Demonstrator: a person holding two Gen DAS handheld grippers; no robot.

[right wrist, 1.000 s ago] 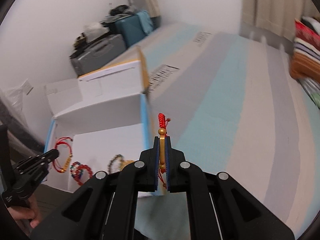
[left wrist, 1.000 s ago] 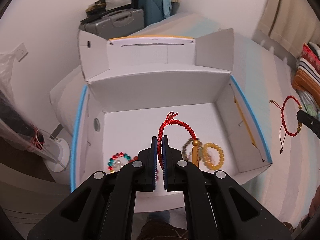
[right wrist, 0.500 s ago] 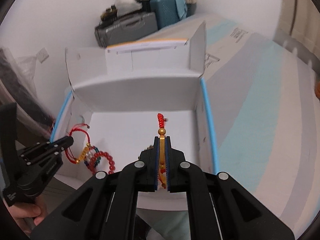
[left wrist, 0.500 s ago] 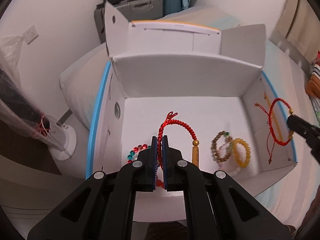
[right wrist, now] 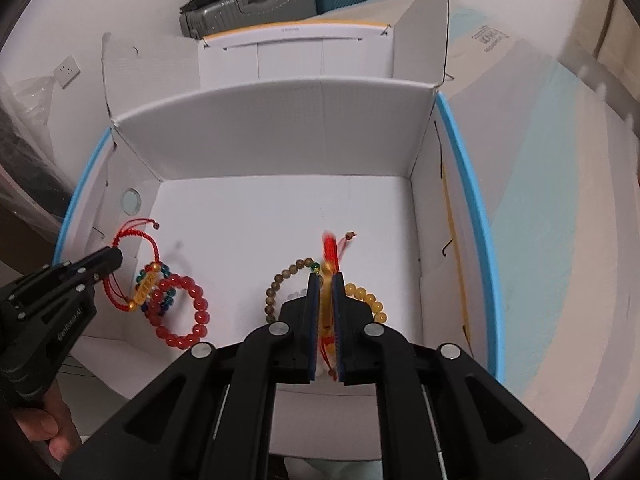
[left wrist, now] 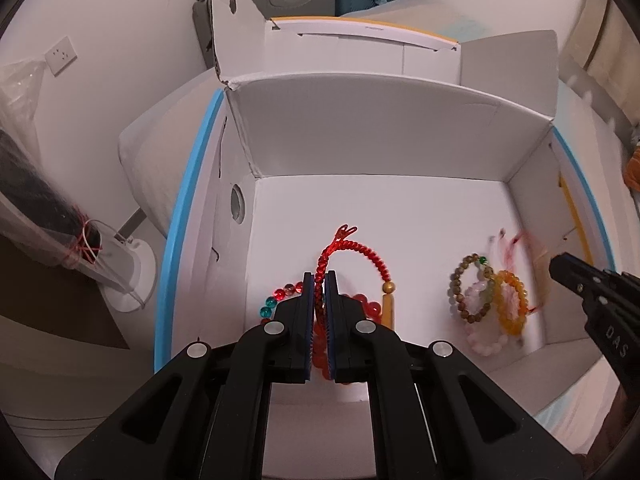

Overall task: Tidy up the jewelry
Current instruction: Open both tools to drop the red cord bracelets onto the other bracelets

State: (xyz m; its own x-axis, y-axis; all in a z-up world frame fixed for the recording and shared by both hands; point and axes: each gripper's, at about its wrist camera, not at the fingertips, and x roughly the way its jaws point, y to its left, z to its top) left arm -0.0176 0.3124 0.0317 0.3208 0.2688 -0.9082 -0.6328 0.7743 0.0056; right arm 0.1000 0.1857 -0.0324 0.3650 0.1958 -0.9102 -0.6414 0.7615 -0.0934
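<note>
A white cardboard box with blue-edged sides stands open; it also shows in the right wrist view. My left gripper is shut on a red braided bracelet with a gold charm, held over the box's left part. My right gripper is shut on a red cord bracelet with gold beads, held over the box's right part. On the box floor lie a red bead bracelet, a multicolour bead bracelet, a brown bead bracelet and a yellow bead bracelet.
Grey and teal suitcases stand against the wall behind the box. A striped bed surface lies to the right. A plastic-wrapped dark bundle on a white stand is at the left.
Both grippers moved in over the box with their bracelets. The right one swung from above the bed to the box's right side. The view drew closer to the box floor.
</note>
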